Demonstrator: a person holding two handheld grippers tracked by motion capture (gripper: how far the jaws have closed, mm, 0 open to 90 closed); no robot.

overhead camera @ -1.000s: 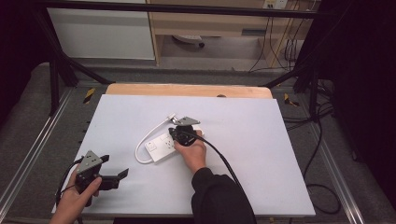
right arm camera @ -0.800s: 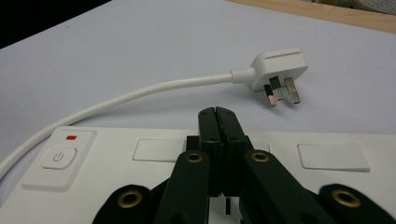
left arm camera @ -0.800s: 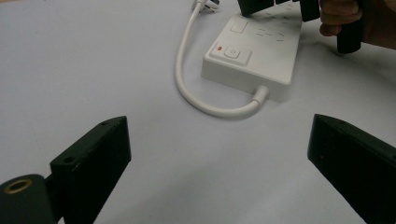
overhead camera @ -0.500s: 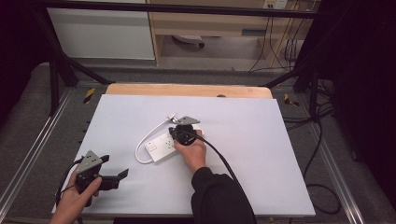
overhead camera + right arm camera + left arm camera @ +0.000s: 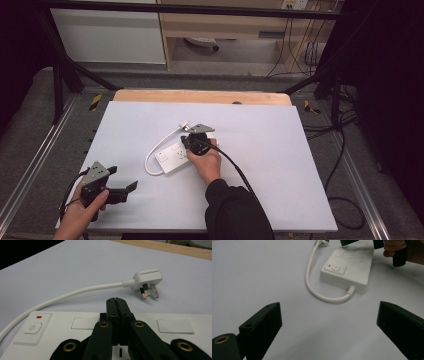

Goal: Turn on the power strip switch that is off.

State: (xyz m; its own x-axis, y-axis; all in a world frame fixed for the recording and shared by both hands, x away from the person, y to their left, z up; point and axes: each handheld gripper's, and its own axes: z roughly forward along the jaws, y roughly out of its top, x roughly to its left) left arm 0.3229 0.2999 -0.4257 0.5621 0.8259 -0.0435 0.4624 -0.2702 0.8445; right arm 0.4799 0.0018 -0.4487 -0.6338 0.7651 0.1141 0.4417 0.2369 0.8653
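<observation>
At the near left corner of the flat white worktop (image 5: 280, 165), a person's left hand (image 5: 80, 212) is holding the left gripper (image 5: 122, 182) just above the surface. Its two black jaws are standing spread wide apart with nothing between them, as the left gripper view confirms, and they are pointing toward the middle of the worktop.

Just left of centre, a white rectangular plastic power strip (image 5: 172, 157) is lying flat on the worktop. Its short thick white cable (image 5: 152, 155) is leaving the near left end, curving round in a loop and running back past the far side of the strip. The cable is ending in a white three-pin plug (image 5: 147, 280) that is lying on its side on the worktop, beyond the strip, with its metal pins exposed. A square power button (image 5: 32, 328) with a small red mark (image 5: 38, 317) above it is sitting at the cable end of the strip.

At the centre, the person's right hand (image 5: 205, 162), in a dark sleeve (image 5: 235, 212), is holding the right gripper (image 5: 117, 302) over the top face of the strip. Its jaws are pressed together, tip to tip, gripping nothing. The right gripper view shows them positioned above the strip between two blank rectangular panels (image 5: 83, 323).
</observation>
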